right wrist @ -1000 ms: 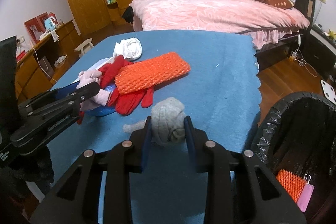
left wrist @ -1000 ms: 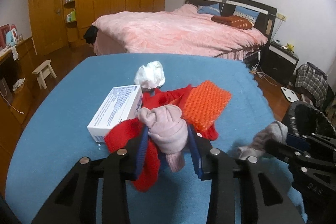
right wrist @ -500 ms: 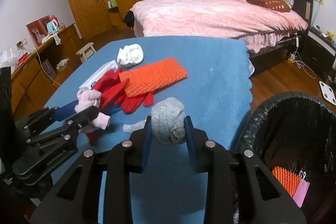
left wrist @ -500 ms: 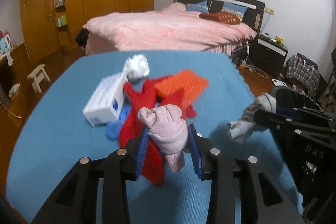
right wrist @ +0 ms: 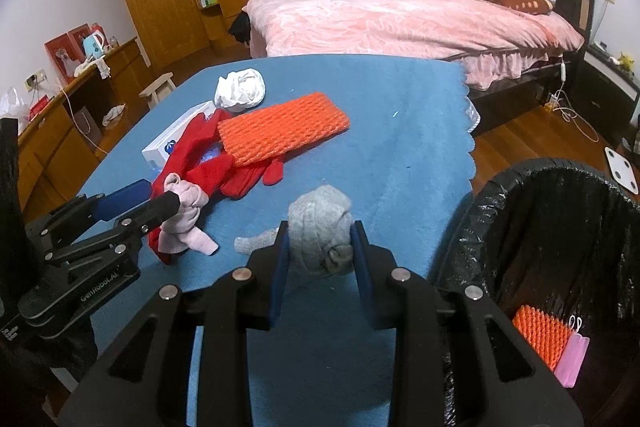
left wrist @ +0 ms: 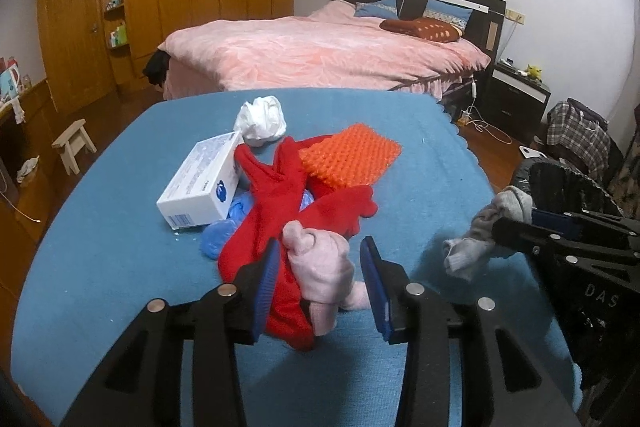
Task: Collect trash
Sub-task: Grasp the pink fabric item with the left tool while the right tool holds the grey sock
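Observation:
A rolled pink sock (left wrist: 320,267) lies on a red glove (left wrist: 280,195) on the blue-covered table (left wrist: 100,227). My left gripper (left wrist: 320,247) straddles it. Its jaws are opening, and a gap shows between the sock and the right pad. The right wrist view shows the pink sock (right wrist: 184,223) resting on the cloth by the left gripper (right wrist: 162,195). My right gripper (right wrist: 320,227) is shut on a balled grey sock (right wrist: 320,239), held just above the table near the black-lined bin (right wrist: 560,227). The grey sock (left wrist: 480,227) hangs from it in the left wrist view.
On the table behind lie an orange foam net (left wrist: 350,159), a white box (left wrist: 200,187), a white crumpled wad (left wrist: 262,121) and blue gloves (left wrist: 224,235). The bin holds an orange net piece (right wrist: 540,339) and a pink item (right wrist: 574,359). A pink bed (left wrist: 320,55) stands beyond.
The left gripper's jaws have spread apart and the pink sock has slipped loose onto the red glove. The right gripper still clamps the grey sock and has hardly moved.

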`<action>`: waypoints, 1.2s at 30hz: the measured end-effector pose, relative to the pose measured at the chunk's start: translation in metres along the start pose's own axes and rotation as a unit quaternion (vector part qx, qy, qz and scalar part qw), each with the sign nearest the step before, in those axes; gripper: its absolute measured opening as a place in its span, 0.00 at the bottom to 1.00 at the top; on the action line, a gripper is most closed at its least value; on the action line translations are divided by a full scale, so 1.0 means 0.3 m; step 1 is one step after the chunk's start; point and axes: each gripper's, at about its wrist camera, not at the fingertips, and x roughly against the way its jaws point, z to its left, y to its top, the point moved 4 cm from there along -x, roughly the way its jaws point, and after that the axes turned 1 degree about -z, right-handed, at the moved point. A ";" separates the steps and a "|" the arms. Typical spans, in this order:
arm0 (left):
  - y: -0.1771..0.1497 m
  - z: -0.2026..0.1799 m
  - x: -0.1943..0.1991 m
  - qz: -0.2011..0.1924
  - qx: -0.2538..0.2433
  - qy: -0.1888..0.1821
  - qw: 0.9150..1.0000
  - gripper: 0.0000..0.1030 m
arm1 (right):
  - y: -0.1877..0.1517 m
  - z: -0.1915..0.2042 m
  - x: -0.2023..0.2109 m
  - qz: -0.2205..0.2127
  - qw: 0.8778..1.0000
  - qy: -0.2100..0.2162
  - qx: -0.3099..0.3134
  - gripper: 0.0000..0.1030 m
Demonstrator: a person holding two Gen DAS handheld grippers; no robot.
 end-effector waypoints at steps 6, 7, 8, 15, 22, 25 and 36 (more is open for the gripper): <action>-0.009 -0.015 -0.007 0.006 -0.008 -0.008 1.000 0.23 | -0.004 0.001 0.005 0.000 1.000 -0.001 0.001 0.28; -0.008 -0.017 -0.004 0.004 -0.009 -0.010 1.000 0.18 | -0.003 0.000 0.009 -0.001 1.000 -0.001 0.002 0.28; -0.006 -0.019 -0.002 0.002 -0.009 -0.011 1.000 0.13 | -0.003 -0.002 0.013 -0.003 1.000 -0.001 0.001 0.28; 0.009 -0.047 0.019 -0.003 -0.017 -0.022 1.000 0.07 | 0.003 -0.017 0.051 -0.012 1.000 -0.001 0.000 0.28; -0.008 -0.025 0.001 0.004 -0.001 0.003 1.000 0.36 | -0.006 -0.027 0.043 -0.006 1.000 -0.002 -0.004 0.28; -0.009 -0.024 -0.025 0.011 0.000 0.003 1.000 0.40 | -0.013 -0.032 0.023 0.001 1.000 -0.002 -0.009 0.28; 0.001 -0.040 0.001 0.000 -0.006 -0.004 1.000 0.29 | -0.023 -0.037 0.015 0.004 1.000 -0.001 -0.010 0.28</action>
